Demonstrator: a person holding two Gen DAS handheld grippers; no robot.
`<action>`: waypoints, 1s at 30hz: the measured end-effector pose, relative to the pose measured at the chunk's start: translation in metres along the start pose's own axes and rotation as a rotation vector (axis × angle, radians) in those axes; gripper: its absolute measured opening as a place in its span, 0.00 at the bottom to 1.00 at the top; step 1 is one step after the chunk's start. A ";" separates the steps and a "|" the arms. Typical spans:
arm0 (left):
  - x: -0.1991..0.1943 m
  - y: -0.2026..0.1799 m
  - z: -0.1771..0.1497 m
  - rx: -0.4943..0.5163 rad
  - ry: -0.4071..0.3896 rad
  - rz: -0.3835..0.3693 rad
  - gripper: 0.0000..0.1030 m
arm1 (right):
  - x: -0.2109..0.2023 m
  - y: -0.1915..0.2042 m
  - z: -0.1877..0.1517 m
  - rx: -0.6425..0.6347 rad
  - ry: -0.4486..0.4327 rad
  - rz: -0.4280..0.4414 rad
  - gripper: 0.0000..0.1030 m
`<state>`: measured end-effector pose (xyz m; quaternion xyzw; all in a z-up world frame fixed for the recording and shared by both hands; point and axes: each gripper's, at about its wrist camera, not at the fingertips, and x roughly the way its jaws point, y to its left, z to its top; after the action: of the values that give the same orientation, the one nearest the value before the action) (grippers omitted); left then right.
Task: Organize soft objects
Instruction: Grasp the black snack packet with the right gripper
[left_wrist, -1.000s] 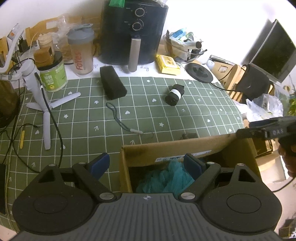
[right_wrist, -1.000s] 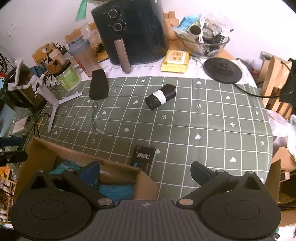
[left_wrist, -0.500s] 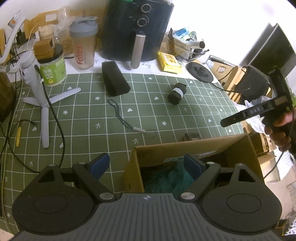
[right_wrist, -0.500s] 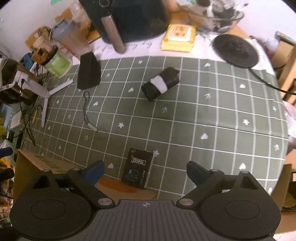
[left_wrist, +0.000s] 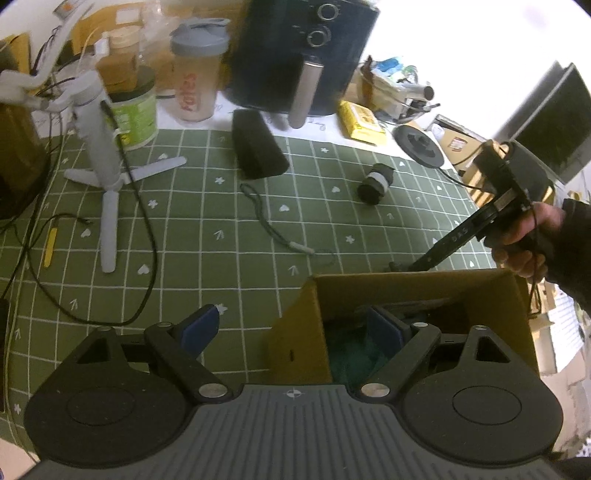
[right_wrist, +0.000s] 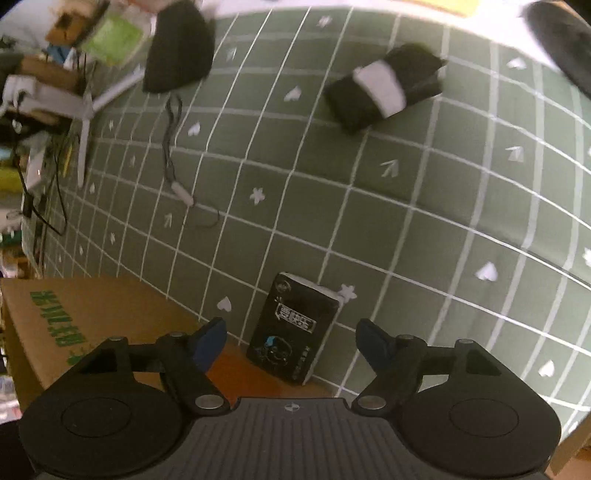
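Counter (left_wrist: 221, 236) with green grid cloth fills both views. Cardboard box (left_wrist: 417, 284) sits lower right in the left wrist view, teal soft cloth (left_wrist: 347, 354) inside it; same box is lower left in the right wrist view. Black air fryer (left_wrist: 295, 55) top centre. Black soft pouch (left_wrist: 258, 147) just below it, upper centre. Black rolled bundle with white band (right_wrist: 384, 86) upper right in the right wrist view, well apart from the box. Small black packet (right_wrist: 295, 332) lies flat at bottom centre, touching the box edge.

Left tongs (left_wrist: 291, 325) spread wide, straddling the box's left wall, pads pinching nothing. Right tongs (right_wrist: 291, 339) closing, packet between the fingers, pads not on it yet.
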<state>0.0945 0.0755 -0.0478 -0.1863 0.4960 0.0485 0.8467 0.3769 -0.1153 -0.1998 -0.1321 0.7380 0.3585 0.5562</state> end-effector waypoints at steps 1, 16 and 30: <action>0.000 0.003 -0.001 -0.009 0.001 0.007 0.85 | 0.006 0.002 0.004 -0.014 0.020 -0.002 0.76; -0.002 0.016 -0.002 -0.056 0.001 0.041 0.85 | 0.033 0.057 0.018 -0.438 0.042 -0.316 0.59; -0.005 0.014 0.011 -0.037 -0.046 0.037 0.85 | 0.034 0.037 -0.002 -0.367 -0.004 -0.370 0.62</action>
<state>0.0970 0.0926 -0.0425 -0.1915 0.4786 0.0778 0.8533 0.3416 -0.0837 -0.2163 -0.3626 0.6230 0.3788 0.5804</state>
